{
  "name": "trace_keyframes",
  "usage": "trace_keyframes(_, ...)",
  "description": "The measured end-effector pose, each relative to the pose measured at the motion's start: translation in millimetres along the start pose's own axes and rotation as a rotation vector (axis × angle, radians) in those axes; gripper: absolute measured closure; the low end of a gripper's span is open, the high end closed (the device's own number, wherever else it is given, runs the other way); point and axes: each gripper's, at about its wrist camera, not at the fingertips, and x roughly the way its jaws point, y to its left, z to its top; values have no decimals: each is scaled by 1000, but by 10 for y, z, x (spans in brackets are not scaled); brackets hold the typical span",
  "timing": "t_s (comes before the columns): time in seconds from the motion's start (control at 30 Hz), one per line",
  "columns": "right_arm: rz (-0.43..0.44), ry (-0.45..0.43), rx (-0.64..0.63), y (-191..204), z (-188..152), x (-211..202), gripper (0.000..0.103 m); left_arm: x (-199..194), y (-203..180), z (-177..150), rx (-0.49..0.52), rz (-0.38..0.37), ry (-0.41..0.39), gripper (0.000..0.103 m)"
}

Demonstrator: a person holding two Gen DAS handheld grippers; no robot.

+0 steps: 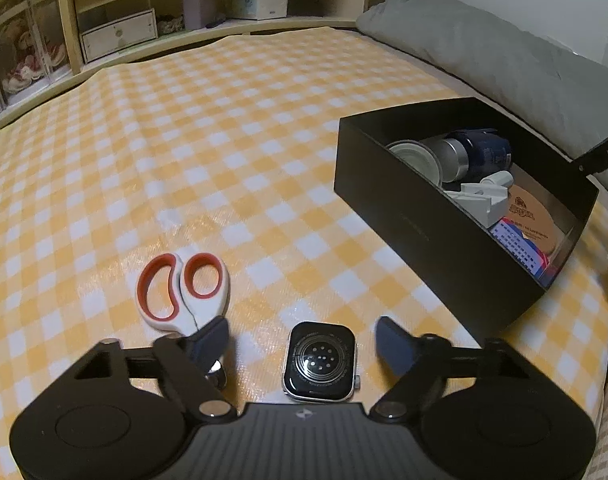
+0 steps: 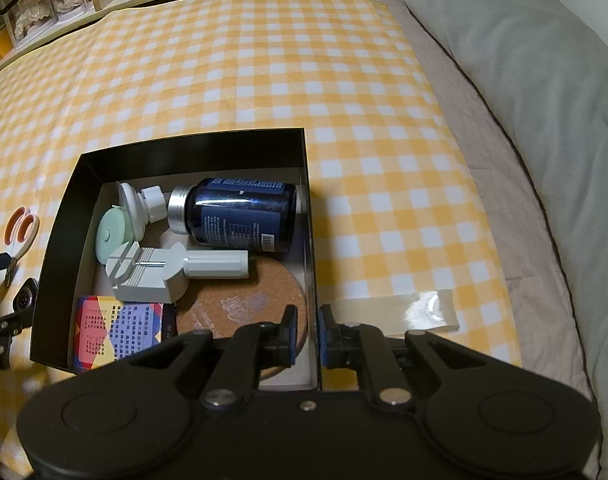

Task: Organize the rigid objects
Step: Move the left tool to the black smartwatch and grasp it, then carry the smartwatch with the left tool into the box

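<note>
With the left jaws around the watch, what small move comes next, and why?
Probably close the left gripper on the watch. It lies face down on the cloth between the open jaws, untouched, while the right gripper pinches the box wall, apparently steadying it.

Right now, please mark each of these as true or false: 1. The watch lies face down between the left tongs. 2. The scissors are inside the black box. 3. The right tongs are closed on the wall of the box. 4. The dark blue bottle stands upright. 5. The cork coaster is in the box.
1. True: the watch lies back up between the open left tongs, untouched.
2. False: the scissors lie on the checked cloth.
3. True: the right tongs pinch the black box wall.
4. False: the dark blue bottle lies on its side.
5. True: the cork coaster is inside.
</note>
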Motion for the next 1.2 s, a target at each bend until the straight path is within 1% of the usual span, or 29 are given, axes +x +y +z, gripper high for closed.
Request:
trace_keyframes(0.03, 0, 0, 0, -1, 0, 0, 91, 5, 1, 1, -1, -2, 6, 32)
trace_keyframes(0.1, 0, 0, 0, -1, 0, 1, 91, 14, -6, 4, -2, -4, 15, 43)
trace_keyframes(0.2, 0, 0, 0, -3, 0, 1, 90, 21, -23, 4, 6, -13, 25, 52)
trace_keyframes(0.4, -1, 0, -1, -2, -1, 2, 90, 33, -31, 19, 20, -38, 42, 63)
trace_keyframes(0.6, -1, 0, -1, 0, -2, 2, 89, 23, 3, 13, 13, -77, 54, 63)
trace_keyframes(0.73, -1, 0, -1, 0, -1, 1, 89, 21, 14, 20, 0, -88, 66, 62)
trace_keyframes(0.83, 0, 0, -1, -1, 0, 0, 89, 15, 0, 35, -10, -88, 86, 62)
trace_keyframes(0.97, -1, 0, -2, -1, 0, 0, 89, 2, -12, 70, -3, -83, 141, 62)
trace_keyframes(1.13, -1, 0, -3, 2, -1, -1, 89, 13, -61, 71, 8, -57, 154, 62)
trace_keyframes(1.17, -1, 0, -3, 1, -2, -1, 89, 11, -47, 77, -12, -57, 149, 63)
trace_keyframes(1.2, -1, 0, -3, 1, -2, 0, 89, 9, -6, 86, -54, -61, 144, 63)
